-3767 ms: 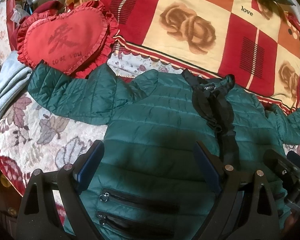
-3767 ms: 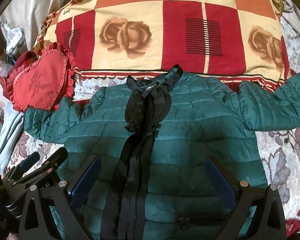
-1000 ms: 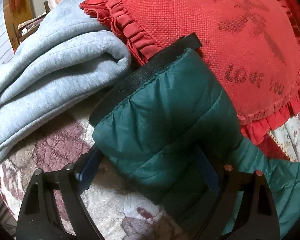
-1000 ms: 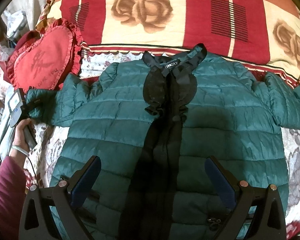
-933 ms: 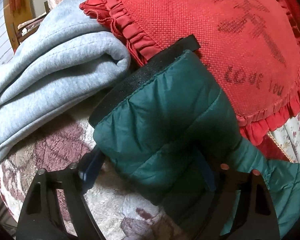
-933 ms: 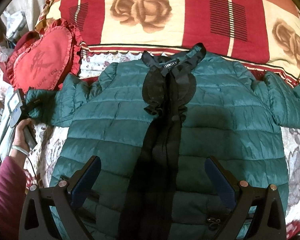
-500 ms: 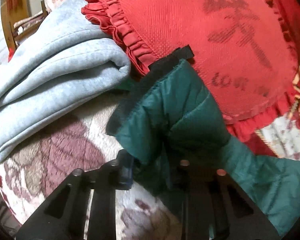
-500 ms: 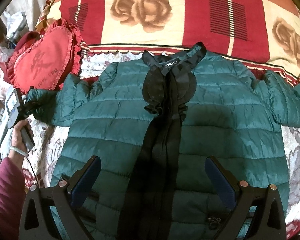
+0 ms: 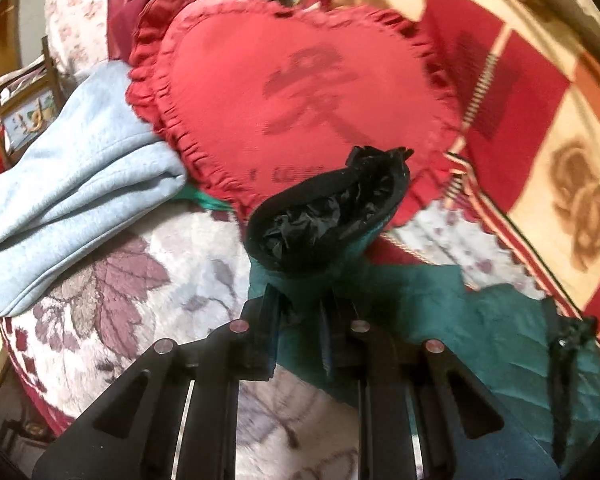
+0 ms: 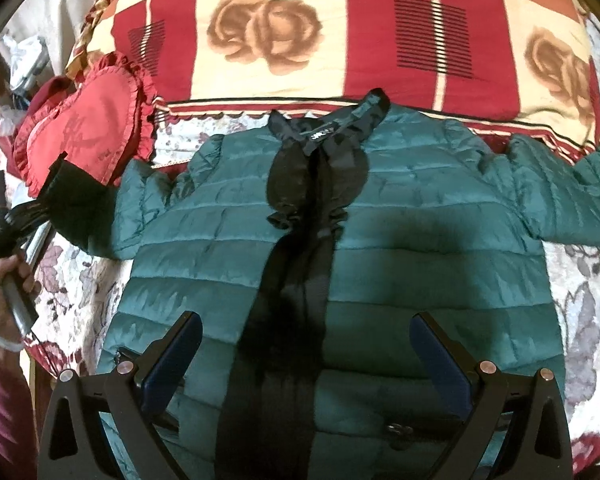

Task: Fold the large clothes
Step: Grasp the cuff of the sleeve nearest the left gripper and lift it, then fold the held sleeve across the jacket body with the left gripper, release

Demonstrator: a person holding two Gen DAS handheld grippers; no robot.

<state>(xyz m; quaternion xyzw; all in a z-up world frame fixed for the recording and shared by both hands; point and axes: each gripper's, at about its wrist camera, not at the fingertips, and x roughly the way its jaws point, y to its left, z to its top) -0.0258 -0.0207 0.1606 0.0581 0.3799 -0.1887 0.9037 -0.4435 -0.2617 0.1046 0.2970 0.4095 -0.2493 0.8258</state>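
Note:
A dark green quilted jacket (image 10: 380, 240) with a black front placket lies face up on the bed, sleeves spread. My left gripper (image 9: 300, 312) is shut on the end of the jacket's left sleeve (image 9: 320, 216) and holds it raised, so the black-lined cuff opening faces the camera. The same gripper (image 10: 40, 204) and raised cuff show at the left edge of the right wrist view. My right gripper (image 10: 304, 356) is open and empty, hovering above the jacket's lower front.
A red heart-shaped cushion (image 9: 300, 92) lies just behind the raised cuff. Folded light-blue clothing (image 9: 72, 184) sits to its left. A red-and-cream rose blanket (image 10: 340, 32) lies beyond the collar. The floral bedsheet (image 9: 140, 280) reaches the bed's left edge.
My left gripper has closed on the sleeve end and lifted it off the bed, away from the cushion. The cuff opening now shows. The right gripper has stayed in place.

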